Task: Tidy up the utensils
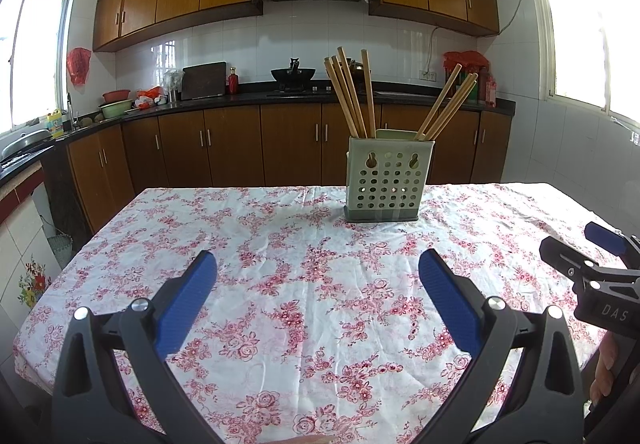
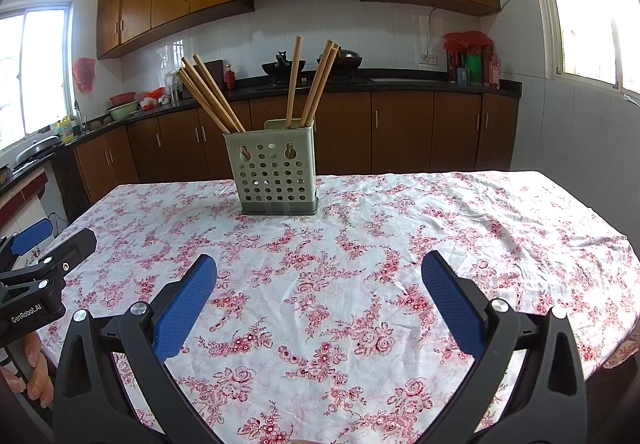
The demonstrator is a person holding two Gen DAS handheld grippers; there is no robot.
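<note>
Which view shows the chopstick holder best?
The left wrist view: the chopstick holder looks slightly bigger there, and both chopstick bunches fan out clearly. The right wrist view shows the holder whole too, only slightly smaller.

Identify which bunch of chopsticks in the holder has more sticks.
The left bunch has more: about five sticks leaning left, against three in the right bunch, inside the perforated green holder.

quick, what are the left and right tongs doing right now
Left tongs: open, holding nothing, above the floral tablecloth.
Right tongs: open, holding nothing, short of the chopstick holder.
</note>
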